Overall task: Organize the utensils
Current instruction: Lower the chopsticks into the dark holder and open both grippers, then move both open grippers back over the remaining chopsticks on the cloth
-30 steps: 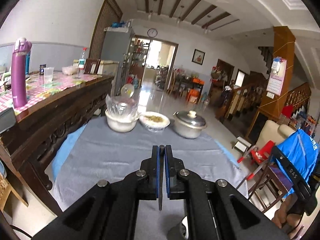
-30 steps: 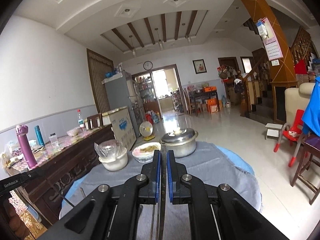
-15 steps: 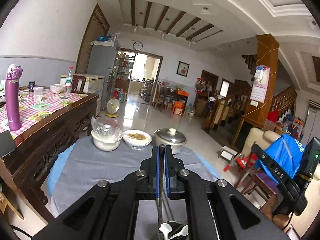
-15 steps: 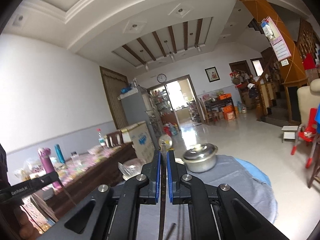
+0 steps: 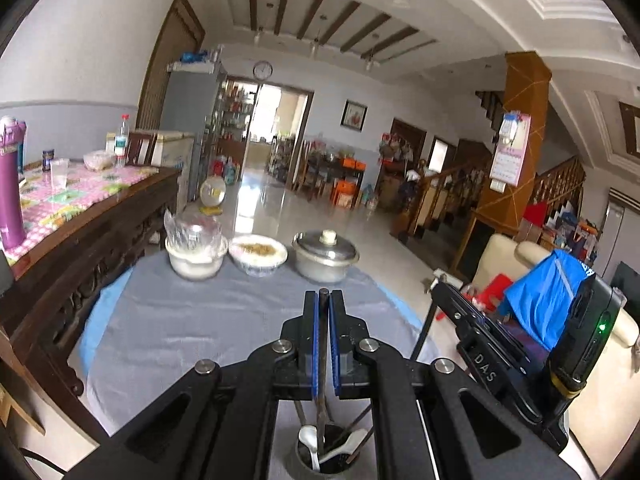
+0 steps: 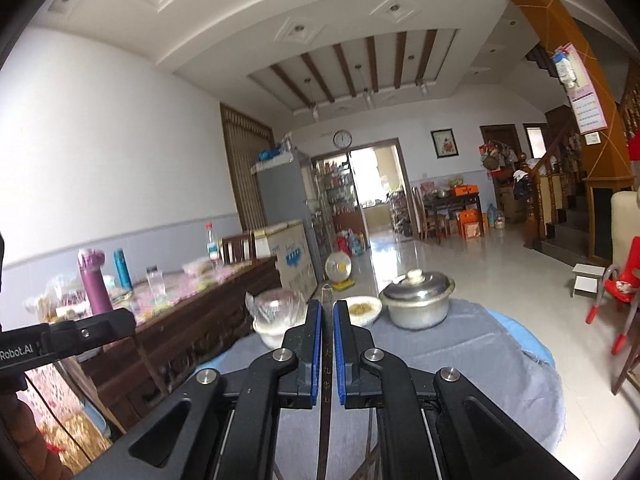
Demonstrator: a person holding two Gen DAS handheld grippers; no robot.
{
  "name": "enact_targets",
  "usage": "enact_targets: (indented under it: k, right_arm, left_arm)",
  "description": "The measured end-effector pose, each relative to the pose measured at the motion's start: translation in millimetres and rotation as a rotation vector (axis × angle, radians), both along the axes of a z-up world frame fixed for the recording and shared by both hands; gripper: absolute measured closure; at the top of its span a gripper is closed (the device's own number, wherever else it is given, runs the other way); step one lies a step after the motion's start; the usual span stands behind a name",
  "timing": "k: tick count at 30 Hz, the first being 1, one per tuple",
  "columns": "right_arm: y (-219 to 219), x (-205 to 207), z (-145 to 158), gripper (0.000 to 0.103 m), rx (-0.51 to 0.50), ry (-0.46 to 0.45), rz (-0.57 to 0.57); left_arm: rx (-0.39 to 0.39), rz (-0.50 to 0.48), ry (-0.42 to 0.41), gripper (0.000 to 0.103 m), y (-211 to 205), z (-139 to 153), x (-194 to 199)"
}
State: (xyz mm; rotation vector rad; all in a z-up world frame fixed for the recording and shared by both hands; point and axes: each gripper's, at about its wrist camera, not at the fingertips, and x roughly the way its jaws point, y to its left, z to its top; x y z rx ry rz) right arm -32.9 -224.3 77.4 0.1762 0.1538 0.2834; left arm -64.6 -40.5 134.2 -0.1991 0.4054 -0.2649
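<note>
My left gripper [image 5: 322, 300] is shut on a dark chopstick [image 5: 322, 360] that hangs straight down into a dark utensil holder [image 5: 326, 456] at the bottom of the left wrist view. The holder has white spoons [image 5: 310, 440] and other chopsticks in it. My right gripper [image 6: 327, 310] is shut on another dark chopstick [image 6: 326, 364] with gold lettering, held upright above the grey cloth [image 6: 480, 360]. The right gripper's body shows in the left wrist view [image 5: 520, 360], to the right of the holder.
At the far edge of the round table stand a plastic-covered bowl [image 5: 196, 254], a bowl of food [image 5: 258, 252] and a lidded metal pot [image 5: 325, 254]. A dark wooden sideboard [image 5: 80, 240] stands on the left. Red chairs [image 6: 616, 300] are on the right.
Both views have tilted down a little from half a second ago. The utensil holder now shows more fully under the left gripper. Both grippers stay shut on their chopsticks.
</note>
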Motion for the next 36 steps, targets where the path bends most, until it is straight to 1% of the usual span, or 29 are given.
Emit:
enact_targets:
  k: [5, 8, 10, 11, 12, 13, 17, 19, 21, 22, 23, 25, 26, 31, 33, 36]
  right_arm:
    - [7, 9, -14, 0.096, -0.040, 0.052, 0.026]
    - [6, 12, -19, 0.095, -0.034, 0.086, 0.046]
    - [3, 11, -19, 0.087, -0.022, 0.094, 0.054]
    - [0, 10, -19, 0.078, -0.013, 0.088, 0.049]
    - [-3, 8, -18, 0.071, -0.003, 0.076, 0.035]
    - [-8, 6, -16, 0.070, 0.008, 0.060, 0.020]
    - [-24, 3, -13, 0.070, 0.045, 0.033, -0.031]
    - [-33, 3, -11, 0.070, 0.063, 0.033, -0.057]
    - [-44, 6, -13, 0.070, 0.080, 0.045, -0.082]
    - [-47, 5, -14, 0.070, 0.084, 0.049, -0.091]
    - [-52, 7, -15, 0.070, 0.088, 0.058, -0.104]
    - [-61, 9, -19, 0.070, 0.094, 0.075, -0.131]
    - [-65, 10, -20, 0.070, 0.098, 0.082, -0.142]
    - [-88, 20, -31, 0.070, 0.143, 0.144, -0.169]
    - [-94, 24, -36, 0.070, 0.159, 0.175, -0.171]
    - [-99, 28, -44, 0.070, 0.168, 0.211, -0.172]
  left_arm:
    - [0.003, -0.006, 0.066, 0.098, -2, -15, 9]
    - [-0.014, -0.024, 0.084, 0.098, -1, -18, 10]
    - [-0.011, -0.021, 0.077, 0.098, -1, -17, 7]
    - [-0.005, -0.018, 0.071, 0.097, -1, -16, 7]
    - [0.002, -0.014, 0.063, 0.096, -1, -15, 6]
    - [0.008, -0.008, 0.057, 0.095, 0, -15, 5]
    - [0.008, 0.013, 0.057, 0.088, 4, -17, 7]
    - [0.007, 0.025, 0.061, 0.087, 7, -18, 8]
    - [0.016, 0.044, 0.063, 0.084, 10, -21, 9]
    - [0.023, 0.058, 0.066, 0.076, 13, -23, 9]
    - [0.029, 0.081, 0.072, 0.066, 17, -26, 10]
    - [0.033, 0.114, 0.079, 0.055, 24, -30, 12]
    - [0.039, 0.141, 0.084, 0.052, 30, -33, 13]
    - [0.102, 0.263, 0.108, 0.046, 52, -49, 18]
    - [0.148, 0.328, 0.122, 0.045, 61, -58, 19]
    - [0.201, 0.399, 0.135, 0.044, 73, -67, 21]
